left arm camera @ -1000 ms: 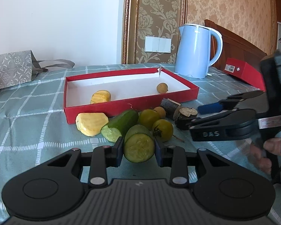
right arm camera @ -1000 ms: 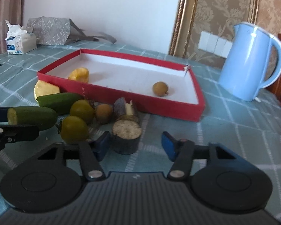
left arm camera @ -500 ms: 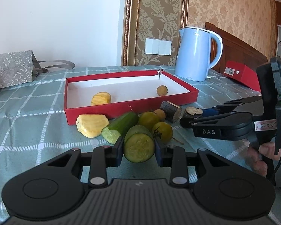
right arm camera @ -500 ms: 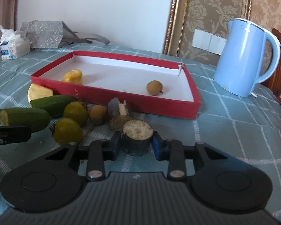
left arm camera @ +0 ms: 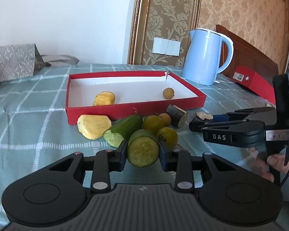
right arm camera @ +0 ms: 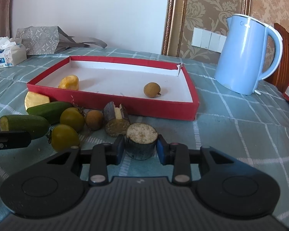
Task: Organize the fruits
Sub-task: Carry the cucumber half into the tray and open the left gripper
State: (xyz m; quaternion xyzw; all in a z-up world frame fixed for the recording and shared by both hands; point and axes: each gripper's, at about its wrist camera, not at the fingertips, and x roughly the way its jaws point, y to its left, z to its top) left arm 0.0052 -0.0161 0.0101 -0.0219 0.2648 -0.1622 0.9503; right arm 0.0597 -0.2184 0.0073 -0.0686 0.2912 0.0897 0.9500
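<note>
My left gripper [left arm camera: 143,152] is shut on a cut cucumber piece [left arm camera: 141,148], held just above the checked cloth. To its right, my right gripper [right arm camera: 140,149] is shut on a short sugarcane piece [right arm camera: 141,134], its pale cut end up. Between them lie another cucumber half [left arm camera: 125,128], two green tomatoes [left arm camera: 153,122], a longan [left arm camera: 164,117], a second sugarcane piece [left arm camera: 176,115] and a yellow fruit chunk [left arm camera: 93,126]. Behind them the red tray [left arm camera: 134,108] holds a yellow chunk [left arm camera: 104,98] and a longan [left arm camera: 168,93].
A blue kettle [left arm camera: 208,55] stands behind the tray's right end, with a red box [left arm camera: 254,82] beyond it. A grey paper bag [left arm camera: 11,61] and a tissue pack [right arm camera: 9,55] sit at the back left. A hand [left arm camera: 279,163] holds the right gripper.
The right gripper's jaws closed onto the sugarcane piece and it now sits between the pads. The left gripper kept its hold on the cucumber piece and stayed put.
</note>
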